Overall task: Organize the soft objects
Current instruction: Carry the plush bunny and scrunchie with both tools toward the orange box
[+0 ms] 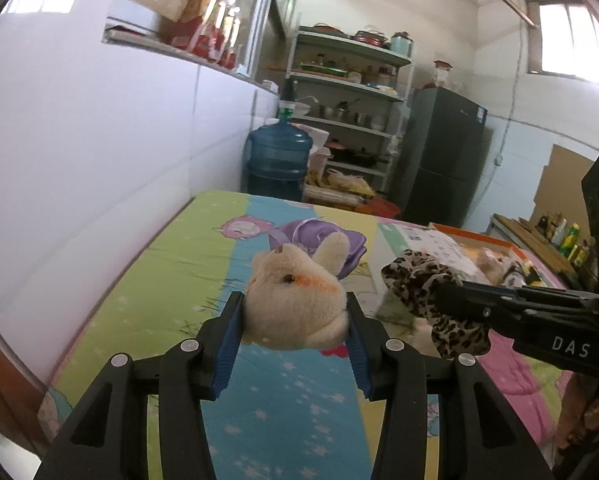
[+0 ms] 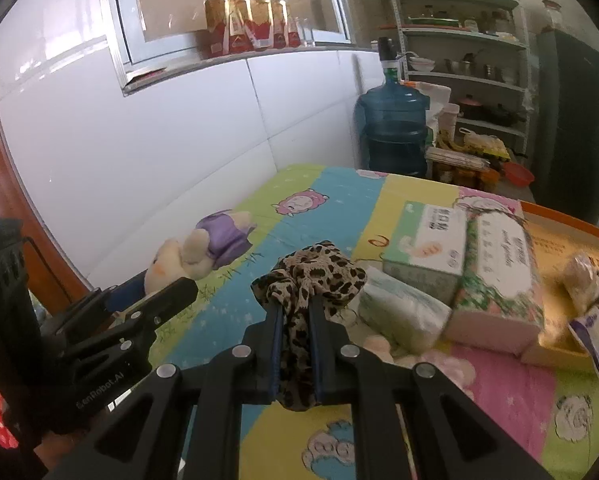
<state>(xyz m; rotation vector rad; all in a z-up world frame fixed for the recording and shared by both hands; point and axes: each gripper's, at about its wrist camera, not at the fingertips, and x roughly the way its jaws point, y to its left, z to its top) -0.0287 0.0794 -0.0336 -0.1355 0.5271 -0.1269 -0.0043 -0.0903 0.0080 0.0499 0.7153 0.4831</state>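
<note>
My left gripper [image 1: 295, 304] is shut on the head of a cream plush toy in a purple dress [image 1: 299, 300] and holds it above the cartoon-print bed cover [image 1: 171, 280]. The toy also shows in the right wrist view [image 2: 191, 252], at the left. My right gripper [image 2: 295, 308] is shut on a leopard-print cloth [image 2: 315, 276], bunched between its fingers above the bed. In the left wrist view the cloth [image 1: 423, 280] hangs from the right gripper [image 1: 439, 296], just right of the plush toy.
An orange-rimmed box [image 2: 559, 216] sits on the bed's right side with a plush item [image 2: 587, 280] inside. Two tissue boxes [image 2: 499, 264] and a soft pack [image 2: 403, 312] lie beside it. A white tiled wall runs along the left. A water jug [image 2: 395, 128], shelves and fridge stand beyond.
</note>
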